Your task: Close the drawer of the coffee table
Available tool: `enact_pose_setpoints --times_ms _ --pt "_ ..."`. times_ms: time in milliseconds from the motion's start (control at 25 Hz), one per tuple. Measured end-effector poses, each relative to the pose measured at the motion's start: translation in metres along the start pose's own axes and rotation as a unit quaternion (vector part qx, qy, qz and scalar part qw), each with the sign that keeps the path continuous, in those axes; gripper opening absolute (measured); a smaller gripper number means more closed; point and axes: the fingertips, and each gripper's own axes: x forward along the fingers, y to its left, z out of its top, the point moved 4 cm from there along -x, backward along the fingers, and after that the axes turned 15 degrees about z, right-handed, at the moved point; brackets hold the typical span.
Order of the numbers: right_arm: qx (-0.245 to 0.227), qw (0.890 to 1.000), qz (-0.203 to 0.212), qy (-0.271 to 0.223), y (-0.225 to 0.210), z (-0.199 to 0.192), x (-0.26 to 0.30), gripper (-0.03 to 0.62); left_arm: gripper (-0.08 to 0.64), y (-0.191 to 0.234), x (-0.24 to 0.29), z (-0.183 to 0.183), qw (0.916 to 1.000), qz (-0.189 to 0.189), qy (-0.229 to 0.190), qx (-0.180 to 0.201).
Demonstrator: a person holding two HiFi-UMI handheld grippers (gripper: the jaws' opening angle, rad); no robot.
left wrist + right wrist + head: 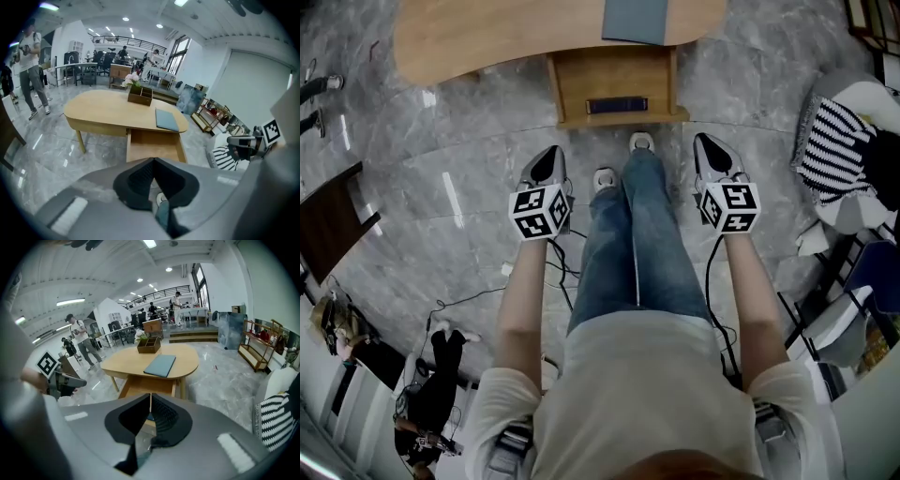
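The light wood coffee table [478,42] stands ahead of me, its drawer [617,89] pulled out toward my feet with a dark handle [617,106] on its front. The drawer [154,146] looks bare inside in the left gripper view and shows under the tabletop as the drawer [150,387] in the right gripper view. My left gripper [549,161] hangs shut over the floor, short of the drawer's left front corner. My right gripper [706,153] is shut too, short of the right corner. Neither touches the drawer or holds anything.
A grey-blue book [635,19] lies on the tabletop above the drawer, and a wooden box [140,96] with flowers stands farther back. A striped cloth [832,141] lies on a seat at the right. Dark furniture [328,220] is at the left. People stand in the background.
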Motion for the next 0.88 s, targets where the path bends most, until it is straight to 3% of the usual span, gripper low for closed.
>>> enact_pose_setpoints --times_ms 240,520,720,880 --pt "0.008 0.999 -0.001 0.045 -0.040 -0.050 0.043 0.021 0.001 0.006 0.060 -0.028 0.9992 0.012 0.021 0.032" --pt "0.009 0.996 0.002 0.094 -0.076 -0.102 0.081 0.063 0.095 0.020 0.122 -0.078 0.9944 0.017 0.063 0.083" --pt "-0.018 0.990 0.021 0.141 -0.091 -0.137 0.104 0.153 0.197 0.032 0.156 -0.104 0.9843 0.031 0.091 0.148" --pt "-0.023 0.985 0.013 0.172 -0.108 -0.162 0.117 0.221 0.288 0.035 0.184 -0.126 0.9756 0.027 0.109 0.189"
